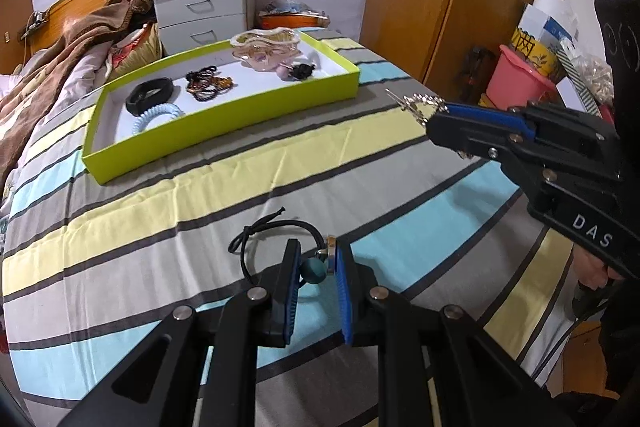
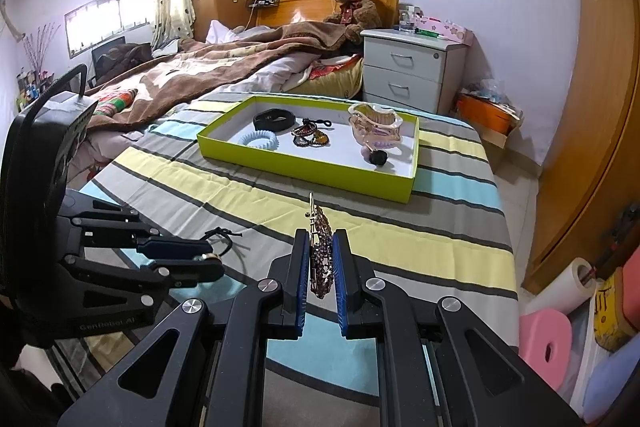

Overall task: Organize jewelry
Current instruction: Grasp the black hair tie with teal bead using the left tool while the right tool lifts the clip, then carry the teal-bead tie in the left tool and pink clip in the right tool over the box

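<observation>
- Your left gripper (image 1: 316, 267) is pinched narrow on the black hair tie (image 1: 276, 231) at its teal bead (image 1: 313, 270) and metal charm; most of the cord loop lies on the striped bedspread (image 1: 200, 195), just ahead and to the left of the fingers.
- Lift straight up first, so the trailing cord clears the cloth and does not snag.
- Your right gripper (image 2: 321, 259) is clamped on a beaded brooch (image 2: 322, 259) whose pin sticks out past the fingertips; it may be a hair clip, the view is poor.
- The green tray (image 1: 224, 131) lies well ahead of both grippers, with bracelets and a claw clip already in it.
- Carry each piece over the tray's near wall, lower it onto a bare patch, then let go.
</observation>
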Tool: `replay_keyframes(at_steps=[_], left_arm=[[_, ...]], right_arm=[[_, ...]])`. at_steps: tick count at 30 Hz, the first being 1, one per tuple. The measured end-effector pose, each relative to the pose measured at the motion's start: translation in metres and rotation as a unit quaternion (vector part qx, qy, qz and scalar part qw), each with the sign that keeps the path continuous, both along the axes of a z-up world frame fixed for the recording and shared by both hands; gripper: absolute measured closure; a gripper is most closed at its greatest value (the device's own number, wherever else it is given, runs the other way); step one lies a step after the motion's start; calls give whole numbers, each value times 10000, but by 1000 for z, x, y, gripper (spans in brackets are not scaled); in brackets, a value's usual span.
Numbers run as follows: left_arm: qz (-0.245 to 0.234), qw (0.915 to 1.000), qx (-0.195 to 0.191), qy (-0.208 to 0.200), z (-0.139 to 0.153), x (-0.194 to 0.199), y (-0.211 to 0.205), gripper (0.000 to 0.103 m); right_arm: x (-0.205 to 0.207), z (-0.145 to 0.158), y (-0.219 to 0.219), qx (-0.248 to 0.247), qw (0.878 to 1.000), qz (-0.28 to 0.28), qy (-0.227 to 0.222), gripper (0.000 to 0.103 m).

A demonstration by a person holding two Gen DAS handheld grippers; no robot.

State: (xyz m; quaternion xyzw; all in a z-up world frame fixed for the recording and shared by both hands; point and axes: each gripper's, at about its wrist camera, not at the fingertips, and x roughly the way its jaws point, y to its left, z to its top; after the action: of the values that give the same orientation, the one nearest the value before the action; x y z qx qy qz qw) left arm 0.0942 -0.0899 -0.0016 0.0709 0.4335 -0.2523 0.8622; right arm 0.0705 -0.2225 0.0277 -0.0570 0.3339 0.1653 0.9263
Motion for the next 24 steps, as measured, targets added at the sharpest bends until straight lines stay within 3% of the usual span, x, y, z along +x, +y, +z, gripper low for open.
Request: replay_keyframes(at_steps=[24], left_arm=[[726, 9950, -382, -570, 59, 41, 50, 85]], right_arm=[[29, 38, 19, -117, 9993, 34, -354, 91]])
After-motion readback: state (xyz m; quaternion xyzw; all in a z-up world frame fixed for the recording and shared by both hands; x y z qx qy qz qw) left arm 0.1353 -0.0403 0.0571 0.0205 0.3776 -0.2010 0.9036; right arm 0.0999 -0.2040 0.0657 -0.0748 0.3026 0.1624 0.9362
